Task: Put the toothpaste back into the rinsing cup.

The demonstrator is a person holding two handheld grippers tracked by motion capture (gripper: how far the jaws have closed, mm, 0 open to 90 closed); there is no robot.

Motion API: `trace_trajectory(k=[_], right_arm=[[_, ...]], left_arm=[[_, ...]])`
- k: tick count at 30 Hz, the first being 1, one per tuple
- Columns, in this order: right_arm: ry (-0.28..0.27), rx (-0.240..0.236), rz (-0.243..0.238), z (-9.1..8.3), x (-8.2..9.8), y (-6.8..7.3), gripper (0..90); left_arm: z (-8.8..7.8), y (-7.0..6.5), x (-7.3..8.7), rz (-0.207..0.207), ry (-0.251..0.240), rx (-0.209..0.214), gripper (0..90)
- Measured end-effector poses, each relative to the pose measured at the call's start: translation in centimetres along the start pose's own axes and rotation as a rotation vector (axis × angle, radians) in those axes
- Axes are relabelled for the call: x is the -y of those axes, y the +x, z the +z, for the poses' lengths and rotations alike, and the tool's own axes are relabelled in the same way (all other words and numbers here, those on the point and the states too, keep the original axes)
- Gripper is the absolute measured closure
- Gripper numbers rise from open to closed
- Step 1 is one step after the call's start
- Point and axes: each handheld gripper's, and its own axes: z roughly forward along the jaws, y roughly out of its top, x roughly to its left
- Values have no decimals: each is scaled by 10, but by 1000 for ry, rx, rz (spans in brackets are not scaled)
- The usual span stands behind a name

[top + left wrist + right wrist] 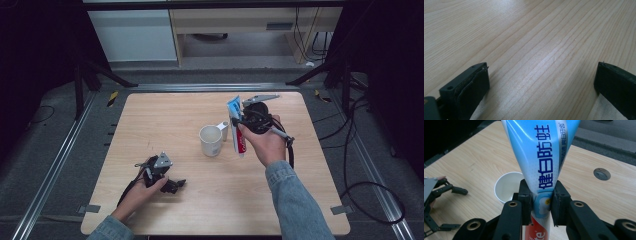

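Toothpaste tube [237, 125]: light blue body with dark blue printed characters, white band, red lower part toward the cap; flat crimped end uppermost, cap end lowest; held roughly upright, slightly tilted, above the table and just beside the mug; in the right gripper view the tube [541, 162] is pinched at its blue-white middle.

Mug [212, 140]: white, upright, mouth open; interior looks empty, though its bottom is partly hidden; stands near the table's centre; handle seemingly toward the tube.
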Motion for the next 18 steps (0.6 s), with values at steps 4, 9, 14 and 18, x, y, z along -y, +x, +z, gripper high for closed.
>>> trace_trajectory(k=[4,9,14,18], right_arm=[[-7,-3,2,2,-2,3,732],[-13,-1,-12,10,-8,10,731],[-18,-2,-13,15,-15,15,730],[-29,-2,-20,18,-21,20,730]], left_arm=[[0,0,0,0,0,0,0],[0,0,0,1,1,0,0],[0,0,0,0,2,0,0],[0,0,0,1,2,0,0]])
